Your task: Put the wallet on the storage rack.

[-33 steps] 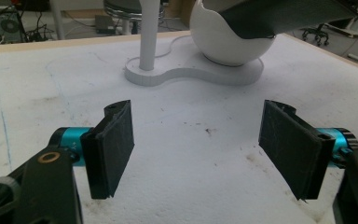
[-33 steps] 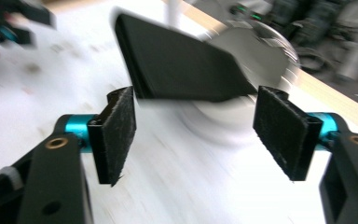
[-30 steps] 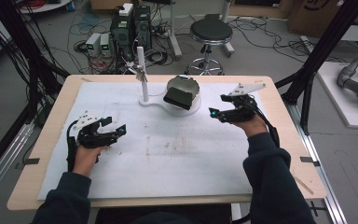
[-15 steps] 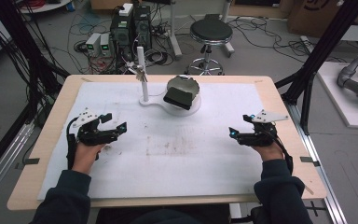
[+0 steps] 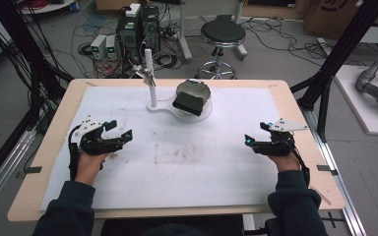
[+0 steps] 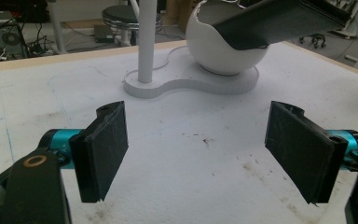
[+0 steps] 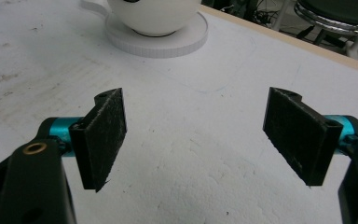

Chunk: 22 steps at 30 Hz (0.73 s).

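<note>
Black pads face each other with bare white sheet between them on both of my tools; the left gripper (image 5: 120,136) rests low on the worktop (image 5: 49,147) at its left side with its jaws wide apart and nothing in them, and the right gripper (image 5: 254,141) sits the same way at the right side; its jaws have just been opening to their full spread, also around nothing; I judge both are parked well apart so that the middle stays free for the next reach. Stained white sheet (image 5: 187,157) covers the wood, likely to protect it and give a plain ground. Farther off, near the back edge, the white bowl (image 6: 223,46) sits on one end of a flat white base (image 6: 191,84), with a thin white post (image 6: 145,42) rising from the other end; the dark folded thing (image 5: 189,102) lies tilted across the bowl's mouth, one end sticking out over the rim. What that dark thing is I cannot tell; the bowl's inside is hidden beneath it, and the small bits hanging on the post are too small to make out.
</note>
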Tool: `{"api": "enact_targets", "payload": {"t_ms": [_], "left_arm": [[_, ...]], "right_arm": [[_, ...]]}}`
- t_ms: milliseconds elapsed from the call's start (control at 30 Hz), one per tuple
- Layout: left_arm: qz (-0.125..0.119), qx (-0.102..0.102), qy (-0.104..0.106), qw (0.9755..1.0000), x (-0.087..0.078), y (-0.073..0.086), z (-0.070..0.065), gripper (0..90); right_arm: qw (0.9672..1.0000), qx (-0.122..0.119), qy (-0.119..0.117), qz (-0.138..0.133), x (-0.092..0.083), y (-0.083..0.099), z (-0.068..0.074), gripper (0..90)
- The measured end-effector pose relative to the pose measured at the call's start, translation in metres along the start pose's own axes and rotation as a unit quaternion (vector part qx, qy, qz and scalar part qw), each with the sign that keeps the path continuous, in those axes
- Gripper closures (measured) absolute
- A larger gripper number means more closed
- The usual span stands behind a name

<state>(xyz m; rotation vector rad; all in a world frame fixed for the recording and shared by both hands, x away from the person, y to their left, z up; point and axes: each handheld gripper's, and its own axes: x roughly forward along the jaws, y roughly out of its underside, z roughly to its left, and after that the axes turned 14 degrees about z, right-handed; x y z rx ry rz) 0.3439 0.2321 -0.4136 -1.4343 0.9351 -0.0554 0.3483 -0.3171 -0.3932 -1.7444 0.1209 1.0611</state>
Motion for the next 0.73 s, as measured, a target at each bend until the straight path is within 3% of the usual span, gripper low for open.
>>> {"api": "enact_targets", "payload": {"t_ms": [733], "left_arm": [[0.003, -0.003, 0.000, 1.0000, 0.0034, 0.0008, 0.0019, 21.3]], "right_arm": [[0.9999, 0.011, 0.004, 0.001, 0.0026, 0.0046, -0.0023, 21.6]]}}
